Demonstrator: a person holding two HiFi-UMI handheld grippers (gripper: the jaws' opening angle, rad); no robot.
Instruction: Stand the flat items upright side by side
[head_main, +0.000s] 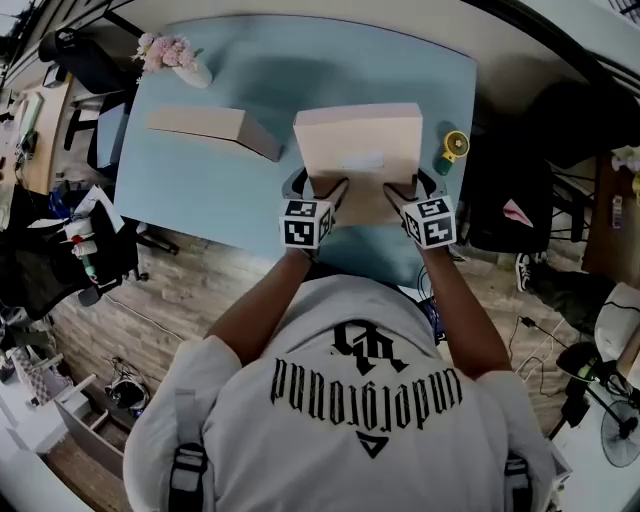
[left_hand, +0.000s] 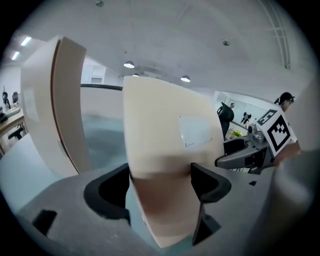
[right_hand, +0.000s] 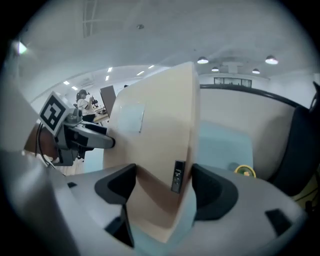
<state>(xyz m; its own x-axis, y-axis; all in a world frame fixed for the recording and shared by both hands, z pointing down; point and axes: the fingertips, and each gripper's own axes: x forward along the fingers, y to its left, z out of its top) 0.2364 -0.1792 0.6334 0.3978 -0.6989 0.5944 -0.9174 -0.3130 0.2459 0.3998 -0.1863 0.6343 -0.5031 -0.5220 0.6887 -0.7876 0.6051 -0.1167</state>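
"Box (head_main: 357, 150), where's it now?"

"Near side of the blue table (head_main: 220, 190), right of the other box (head_main: 205, 122). Left gripper (head_main: 325, 190) and right gripper (head_main: 415, 188) each pinch a near corner, jaws wide around its thickness."

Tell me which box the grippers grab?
The box with the white label, nearest the person: left gripper and right gripper clamp it. The other box sits apart, untouched.

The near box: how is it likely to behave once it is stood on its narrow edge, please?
The box probably stays stiff: its faces look flat where the left tool and right tool grip it. Being thin and broad, it may tip easily on edge. Its smooth card might slip.
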